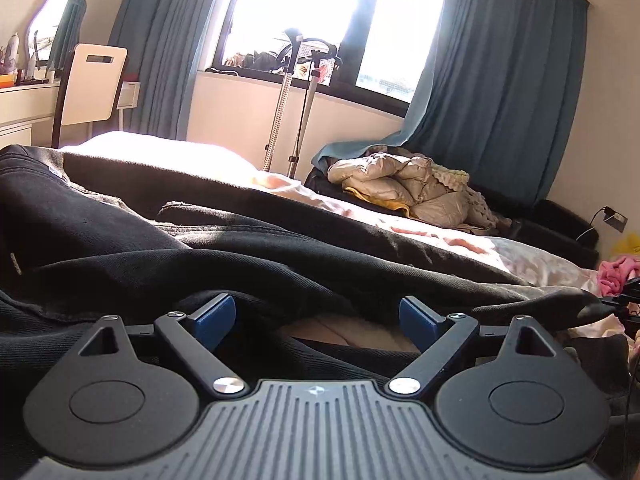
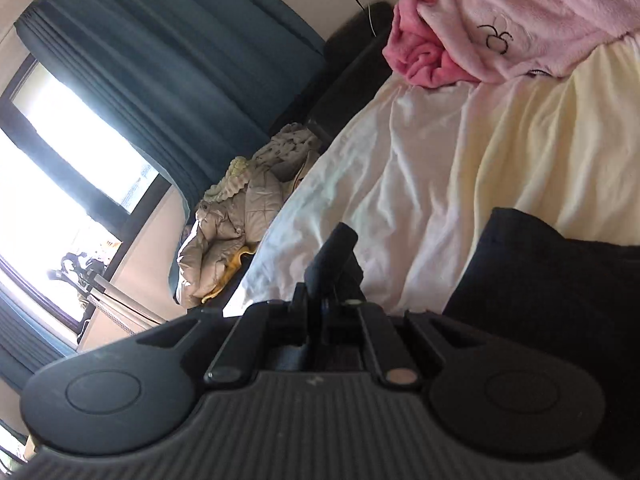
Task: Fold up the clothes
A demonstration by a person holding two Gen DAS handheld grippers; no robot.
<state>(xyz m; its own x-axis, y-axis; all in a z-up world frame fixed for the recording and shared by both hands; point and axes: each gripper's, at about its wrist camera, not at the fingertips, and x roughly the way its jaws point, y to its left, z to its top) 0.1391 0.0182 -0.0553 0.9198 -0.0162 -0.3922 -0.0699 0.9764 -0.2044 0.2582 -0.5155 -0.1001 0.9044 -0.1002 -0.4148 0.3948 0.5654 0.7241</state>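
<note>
A black garment lies crumpled across the bed in the left wrist view, filling the near ground. My left gripper is open, its blue pads apart and low over the black fabric, nothing between them. In the right wrist view my right gripper is shut, its fingers pressed together and tilted over the pale sheet. A fold of the black garment lies to its right; whether cloth is pinched between the fingers is not visible.
A beige puffer jacket lies on a dark bench by the blue curtains. Pink fleece clothes are piled at the bed's far end. A chair and desk stand at the left, a metal stand by the window.
</note>
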